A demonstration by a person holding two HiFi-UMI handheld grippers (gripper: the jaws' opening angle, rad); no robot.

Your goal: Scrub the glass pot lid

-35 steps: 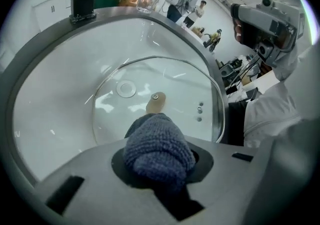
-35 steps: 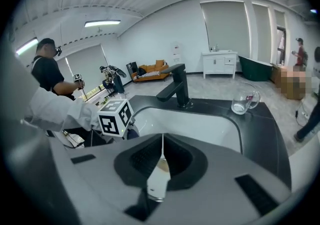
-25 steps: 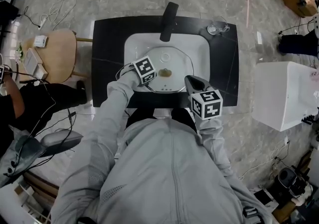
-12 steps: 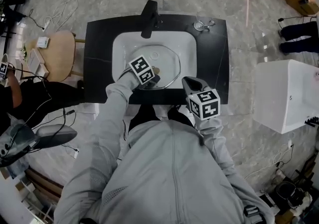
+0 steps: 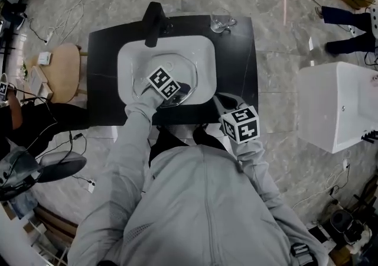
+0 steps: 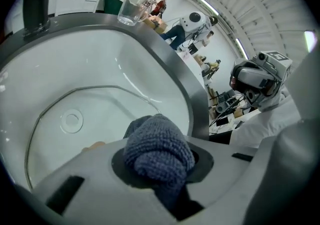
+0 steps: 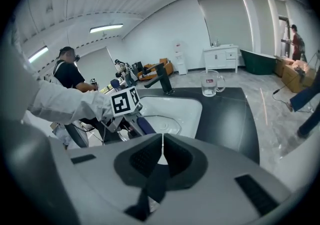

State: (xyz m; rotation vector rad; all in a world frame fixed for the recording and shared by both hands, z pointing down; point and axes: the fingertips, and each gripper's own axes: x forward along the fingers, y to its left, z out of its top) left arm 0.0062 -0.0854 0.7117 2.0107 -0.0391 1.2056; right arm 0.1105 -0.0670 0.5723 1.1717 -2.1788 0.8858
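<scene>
The glass pot lid (image 5: 177, 64) lies in the white sink (image 5: 127, 52); in the left gripper view the lid (image 6: 100, 104) shows its round knob (image 6: 72, 120). My left gripper (image 5: 179, 89) hovers low over the lid's near part, shut on a blue-grey knitted cloth (image 6: 159, 151) that bulges out between the jaws (image 6: 159, 169). My right gripper (image 5: 222, 101) is held back over the counter's front edge, right of the sink, shut with nothing in it (image 7: 161, 155). From there the left gripper's marker cube (image 7: 125, 101) shows above the basin (image 7: 175, 111).
A black faucet (image 5: 153, 22) stands at the back of the sink and a glass mug (image 5: 221, 21) at the back right of the black counter (image 5: 236, 70). A white tub (image 5: 336, 105) stands to the right, a wooden stool (image 5: 59, 70) to the left. Cables run over the floor.
The left gripper with the cloth has slid from the lid's left side toward its middle. The head view has swung, so the sink sits further left. The right gripper has hardly moved.
</scene>
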